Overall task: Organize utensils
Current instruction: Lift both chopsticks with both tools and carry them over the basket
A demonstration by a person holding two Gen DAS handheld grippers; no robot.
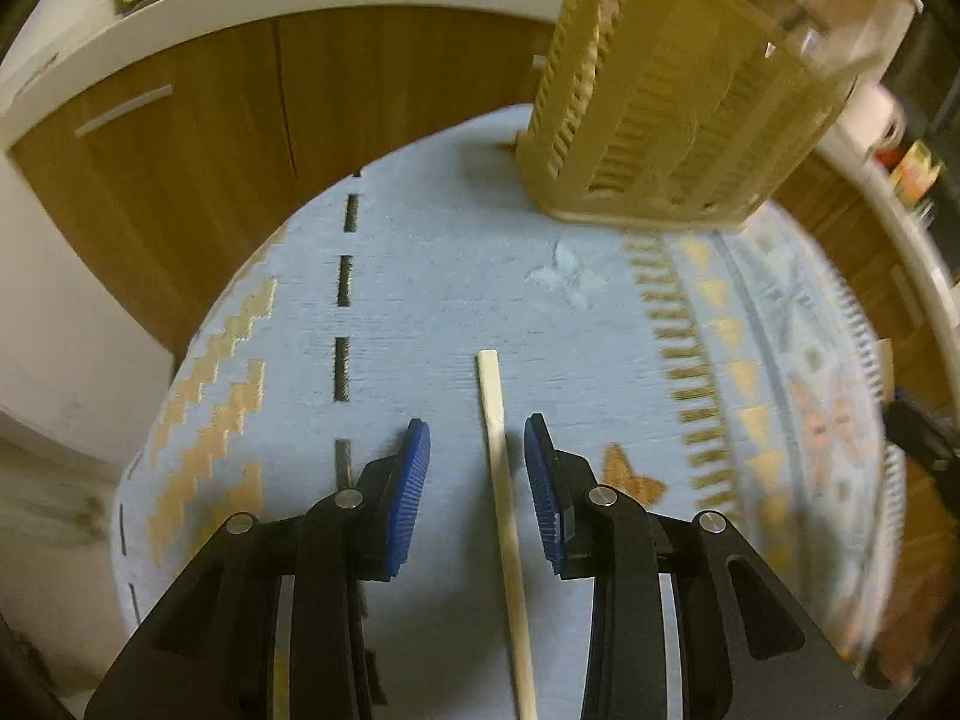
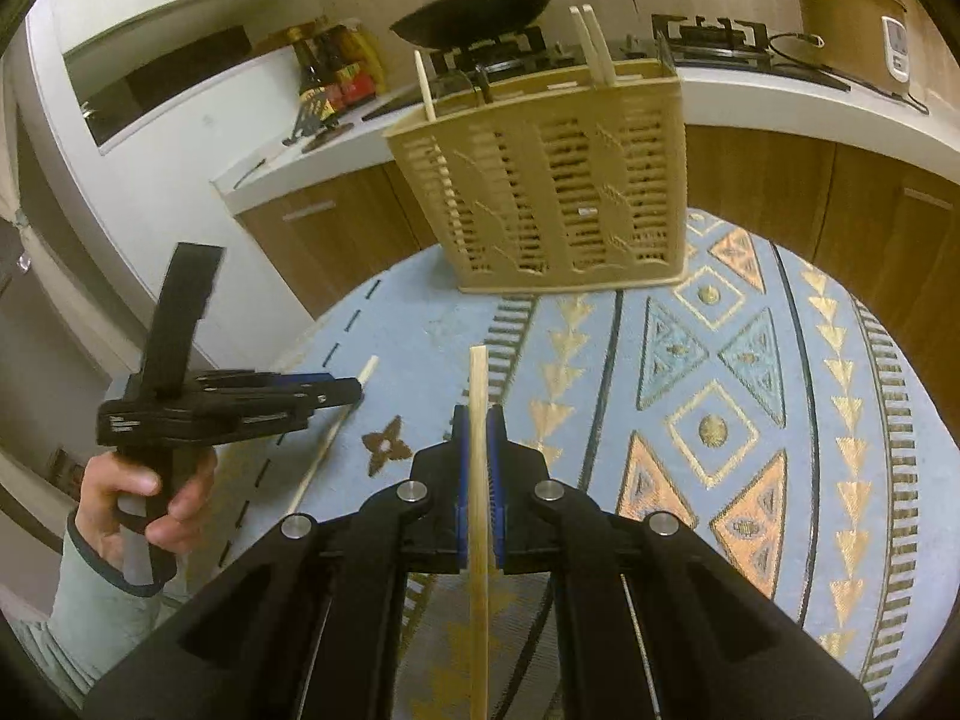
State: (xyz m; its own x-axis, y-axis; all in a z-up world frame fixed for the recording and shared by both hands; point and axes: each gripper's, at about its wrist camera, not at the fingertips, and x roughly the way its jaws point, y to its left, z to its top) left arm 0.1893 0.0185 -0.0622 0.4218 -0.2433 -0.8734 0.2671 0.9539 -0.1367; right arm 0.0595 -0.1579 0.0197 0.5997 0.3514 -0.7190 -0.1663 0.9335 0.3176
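Observation:
A pale chopstick (image 1: 504,510) lies on the blue patterned tablecloth (image 1: 450,276) and runs between the jaws of my left gripper (image 1: 477,426). Those jaws are open, with a gap on each side of the stick. In the right wrist view the same left gripper (image 2: 354,390) hovers over that chopstick (image 2: 324,450), held by a person's hand (image 2: 138,498). My right gripper (image 2: 478,411) is shut on a second chopstick (image 2: 478,480), whose tip sticks out ahead of the pads. A beige slotted utensil holder (image 2: 552,180) stands at the table's far side with three chopsticks (image 2: 594,48) upright in it.
Behind the table runs a white counter over wooden cabinets (image 2: 780,180). On it are a black wok (image 2: 480,0) on a gas stove, sauce bottles (image 2: 330,78) and a rice cooker (image 2: 852,18). The round table's edge curves close on the left.

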